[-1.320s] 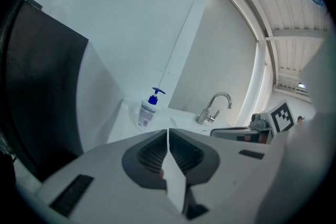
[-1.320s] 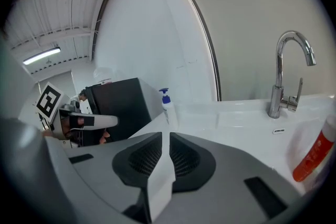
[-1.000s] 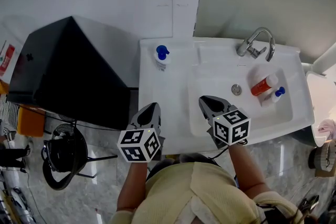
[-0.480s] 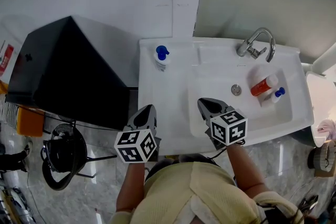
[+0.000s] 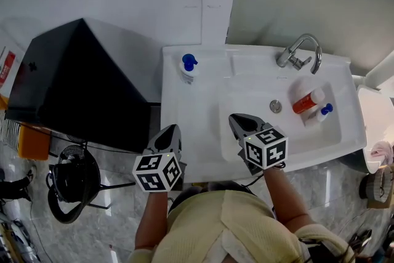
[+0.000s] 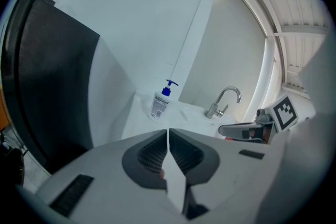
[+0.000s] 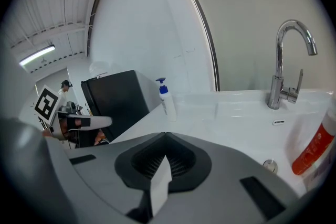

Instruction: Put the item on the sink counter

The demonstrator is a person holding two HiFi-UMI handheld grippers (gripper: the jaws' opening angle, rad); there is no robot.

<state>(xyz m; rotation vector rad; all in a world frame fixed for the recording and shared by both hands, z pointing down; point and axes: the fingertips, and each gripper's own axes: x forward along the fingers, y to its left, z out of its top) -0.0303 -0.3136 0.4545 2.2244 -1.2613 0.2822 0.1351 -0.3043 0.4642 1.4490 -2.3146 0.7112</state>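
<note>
- At lower centre of the head view, the left gripper [image 5: 172, 130] is held over the front part of the desk [image 5: 184, 105], its jaws pressed together with nothing between them.
- Beside it, the right gripper [image 5: 237, 120] is held over the near side of the basin [image 5: 252, 94], its jaws likewise closed and empty.
- Inside the basin, an orange bottle [image 5: 306, 100] is seen lying on its side below the faucet [image 5: 300, 51]. A small blue-capped bottle [image 5: 321, 112] is just beside it, and both are well apart from the grippers.
- On the desk's back left corner, a blue-pump bottle [image 5: 189, 66] is stood upright.
- Left of the desk, a black cabinet [image 5: 80, 83] is seen.
</note>
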